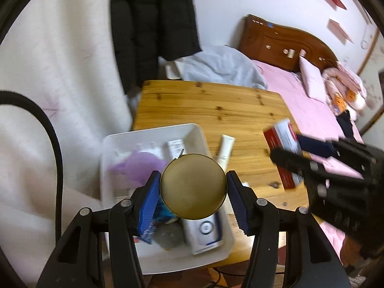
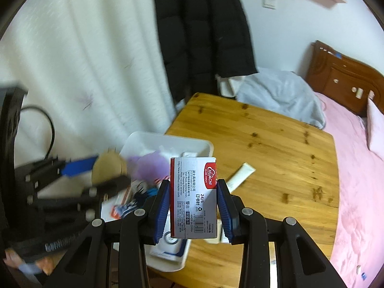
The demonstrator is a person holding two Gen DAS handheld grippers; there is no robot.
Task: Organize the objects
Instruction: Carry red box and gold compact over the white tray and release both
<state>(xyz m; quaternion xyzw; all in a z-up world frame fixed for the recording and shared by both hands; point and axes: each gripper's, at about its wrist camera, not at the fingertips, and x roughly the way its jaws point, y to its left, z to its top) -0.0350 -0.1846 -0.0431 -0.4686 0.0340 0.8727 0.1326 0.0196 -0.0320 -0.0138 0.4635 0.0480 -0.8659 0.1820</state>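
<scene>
My left gripper (image 1: 193, 193) is shut on a round gold tin (image 1: 193, 187) and holds it above the white tray (image 1: 153, 132), which holds several items. My right gripper (image 2: 193, 206) is shut on a red and white staples box (image 2: 193, 196), held above the tray's right edge (image 2: 206, 145). A white tube (image 1: 225, 150) lies on the wooden table (image 1: 216, 105) just right of the tray; it also shows in the right wrist view (image 2: 240, 174). The right gripper with the box (image 1: 283, 144) shows blurred at right in the left wrist view.
A pink bed (image 2: 355, 168) lies right of the table. A grey cloth (image 1: 220, 66) is heaped past the table's far edge. A black coat (image 1: 153, 24) hangs on the wall, beside a white curtain (image 2: 84, 60) on the left.
</scene>
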